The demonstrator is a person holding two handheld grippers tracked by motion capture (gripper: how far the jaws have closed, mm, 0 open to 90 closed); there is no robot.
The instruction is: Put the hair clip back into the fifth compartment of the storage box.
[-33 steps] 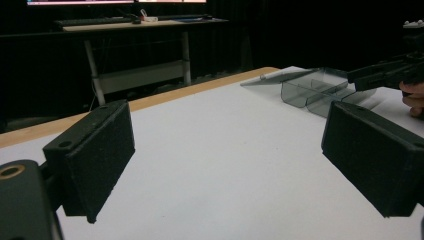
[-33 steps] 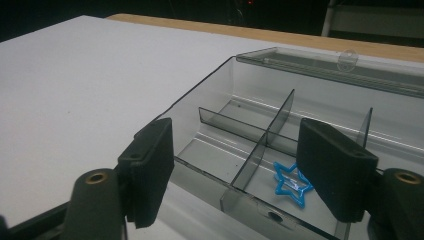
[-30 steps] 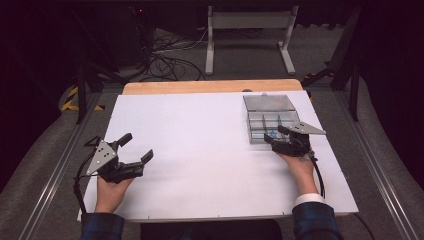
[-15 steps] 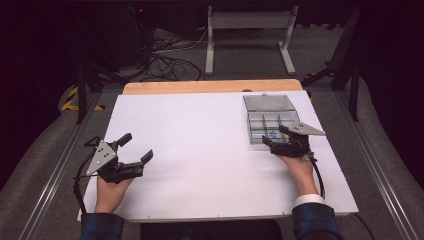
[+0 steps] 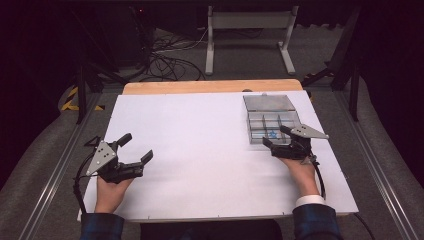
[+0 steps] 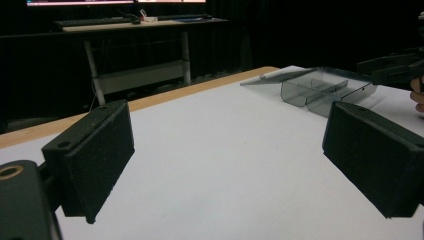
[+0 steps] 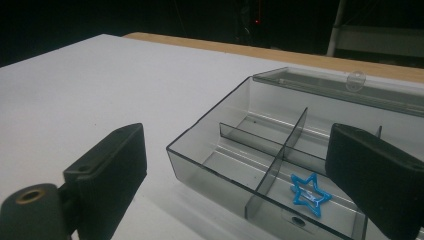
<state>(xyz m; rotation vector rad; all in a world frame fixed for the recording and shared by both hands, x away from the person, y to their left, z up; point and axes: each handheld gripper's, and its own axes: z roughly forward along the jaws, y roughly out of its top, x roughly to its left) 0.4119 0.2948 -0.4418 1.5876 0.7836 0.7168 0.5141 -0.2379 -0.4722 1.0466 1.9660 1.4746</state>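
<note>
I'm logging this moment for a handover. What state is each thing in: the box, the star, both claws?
Clear compartment box: lid open, folded back flat on the table.
Blue star: lying flat in a near compartment of the box, untouched.
Right claw: jaws just opened wide, nothing between them, at the box's near edge.
Left claw: open, empty, resting on the white table.

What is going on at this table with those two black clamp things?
A person sits at a white table holding a two-jaw gripper in each hand. The right gripper is at the near edge of a clear compartment box with its lid folded back. Its jaws have just been opening, with nothing between them. A small blue star lies in one of the box's near compartments. The left gripper rests open on the far side of the table, holding nothing.
</note>
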